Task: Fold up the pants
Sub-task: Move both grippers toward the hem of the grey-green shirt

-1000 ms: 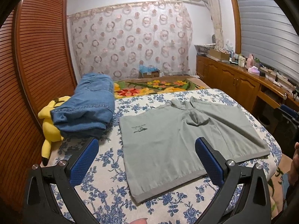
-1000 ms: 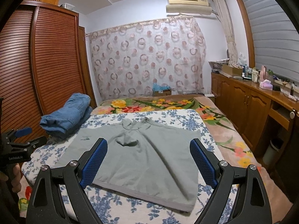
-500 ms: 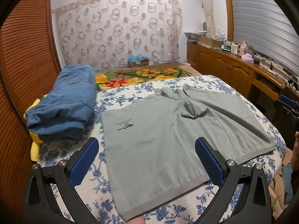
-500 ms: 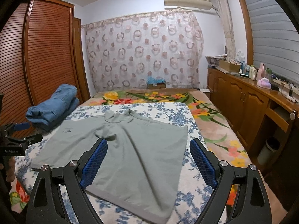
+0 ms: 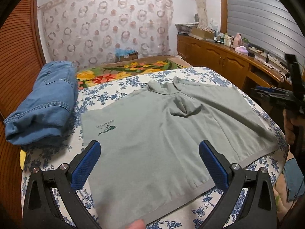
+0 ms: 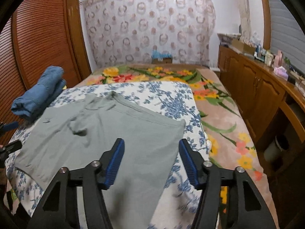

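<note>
Left wrist view: the grey shorts (image 5: 167, 133) lie spread flat on the floral bedspread (image 5: 209, 74), filling the centre, waistband toward 6 o'clock, leg openings toward 12. The left gripper (image 5: 149, 162) hovers over the waistband's near part, jaws spread wide with nothing between the pads. Folded blue jeans (image 5: 42, 106) sit at 9 o'clock, apart from the shorts.

Right wrist view: the shorts stretch from centre toward 9 o'clock. The right gripper (image 6: 151, 162) hangs above their near right corner; its jaws are closing, with fabric seen between them but no pinch yet.

The step looks like the approach before the first fold. Next, each gripper likely needs to drop to the cloth edge and pinch it firmly enough to lift one side across.
</note>
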Motion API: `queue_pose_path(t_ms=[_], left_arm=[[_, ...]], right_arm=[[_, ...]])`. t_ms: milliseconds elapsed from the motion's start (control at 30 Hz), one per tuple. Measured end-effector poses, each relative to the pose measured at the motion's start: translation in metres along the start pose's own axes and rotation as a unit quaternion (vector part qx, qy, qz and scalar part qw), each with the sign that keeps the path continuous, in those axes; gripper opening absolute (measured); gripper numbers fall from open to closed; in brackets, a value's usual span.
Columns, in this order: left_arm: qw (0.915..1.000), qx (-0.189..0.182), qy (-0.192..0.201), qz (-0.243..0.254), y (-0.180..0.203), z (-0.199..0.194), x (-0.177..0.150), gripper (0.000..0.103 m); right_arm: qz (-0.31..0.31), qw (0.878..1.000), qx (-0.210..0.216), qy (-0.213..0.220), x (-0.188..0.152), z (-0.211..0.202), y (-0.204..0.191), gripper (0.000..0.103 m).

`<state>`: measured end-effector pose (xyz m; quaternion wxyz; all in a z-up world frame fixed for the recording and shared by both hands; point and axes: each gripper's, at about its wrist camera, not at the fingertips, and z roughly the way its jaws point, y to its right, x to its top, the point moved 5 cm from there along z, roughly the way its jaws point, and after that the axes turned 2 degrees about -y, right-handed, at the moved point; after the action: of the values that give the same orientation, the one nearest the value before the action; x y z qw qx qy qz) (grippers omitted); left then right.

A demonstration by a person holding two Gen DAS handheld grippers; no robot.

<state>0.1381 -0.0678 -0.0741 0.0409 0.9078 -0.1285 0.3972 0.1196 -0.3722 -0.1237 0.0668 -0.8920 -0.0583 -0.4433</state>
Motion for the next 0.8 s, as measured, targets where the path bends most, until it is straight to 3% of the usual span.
queue_pose_path(t_ms=[333, 533, 667, 800], left_arm=[[0.999, -0.02, -0.04, 0.002, 0.003, 0.02, -0.012, 0.103], [0.9983, -0.021, -0.055, -0.006, -0.002, 0.029, -0.018, 0.103], [0.9975, -0.026, -0.065, -0.007, -0.004, 0.033, -0.022, 0.103], [0.997, -0.028, -0.071, -0.013, -0.007, 0.038, -0.024, 0.103]], right_arm=[[0.052, 0.996, 0.004, -0.078, 0.022, 0.025, 0.031, 0.036], [0.065, 0.995, 0.003, -0.08, 0.034, 0.02, 0.034, 0.033], [0.058, 0.995, -0.002, -0.08, 0.032, 0.016, 0.032, 0.015], [0.061, 0.995, -0.004, -0.083, 0.032, 0.013, 0.034, 0.005]])
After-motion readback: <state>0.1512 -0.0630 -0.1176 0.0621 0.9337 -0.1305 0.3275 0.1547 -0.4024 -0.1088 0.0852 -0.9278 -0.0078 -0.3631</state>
